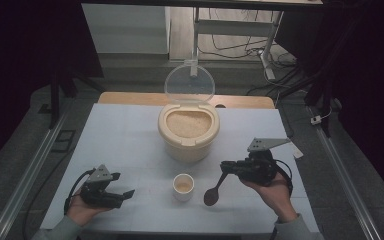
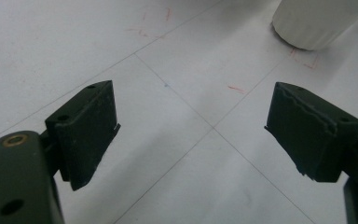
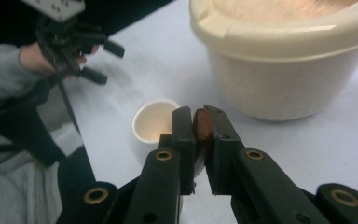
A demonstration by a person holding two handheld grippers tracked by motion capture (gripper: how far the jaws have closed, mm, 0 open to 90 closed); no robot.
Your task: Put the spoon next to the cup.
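Right tongs (image 1: 226,166) clamp the handle of a dark brown wooden spoon (image 1: 213,193), bowl hanging low just beside the small white ceramic cup (image 1: 183,186). Left tongs (image 1: 125,194) rest agape, empty, on the pale worktop (image 1: 120,135). Beyond: cream plastic rice tub (image 1: 188,132), lid up. Advice: keep spoon level over rim, tip slowly.

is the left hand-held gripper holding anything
No, the left hand-held gripper has its jaws wide apart with only the bare white table between them.
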